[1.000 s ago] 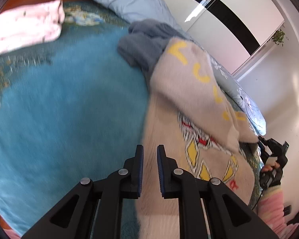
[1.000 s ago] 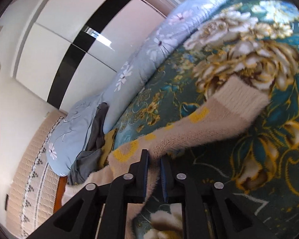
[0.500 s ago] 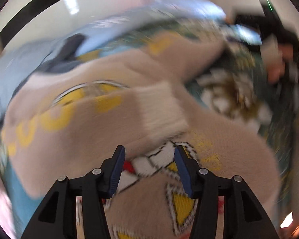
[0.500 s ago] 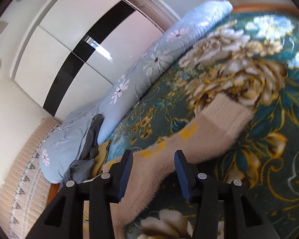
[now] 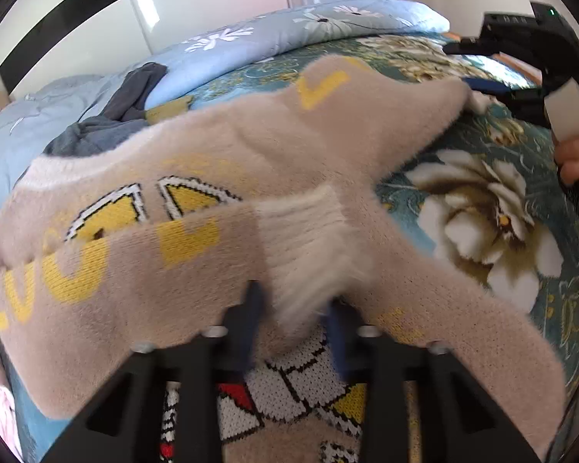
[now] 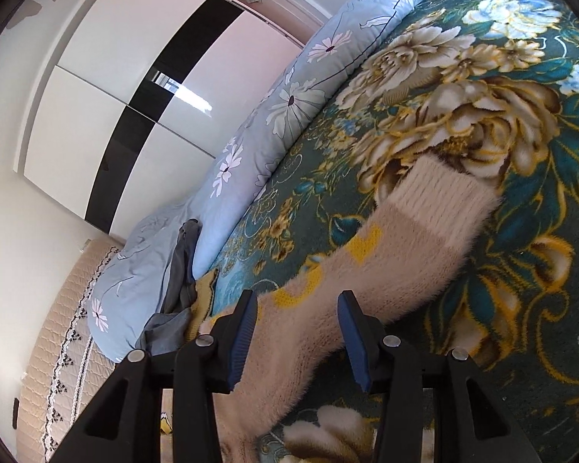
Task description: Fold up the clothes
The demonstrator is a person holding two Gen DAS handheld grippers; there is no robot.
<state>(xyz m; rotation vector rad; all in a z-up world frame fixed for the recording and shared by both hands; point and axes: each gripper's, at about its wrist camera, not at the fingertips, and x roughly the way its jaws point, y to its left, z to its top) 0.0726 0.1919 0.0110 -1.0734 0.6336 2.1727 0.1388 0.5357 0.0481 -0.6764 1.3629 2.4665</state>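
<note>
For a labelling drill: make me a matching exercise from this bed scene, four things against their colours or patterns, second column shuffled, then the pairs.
Things:
1. sweater
2. quilt
3. blanket
4. bundled garment

Colours or patterns:
A. dark grey
B. teal with large cream and gold flowers
C. beige with yellow letters
D. pale blue with white daisies

Pairs: 1-C, 2-D, 3-B, 4-A

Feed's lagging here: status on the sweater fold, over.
Left gripper closing on folded sleeve cuff. Right gripper open, straddling other sleeve. Grey garment beside sweater.
</note>
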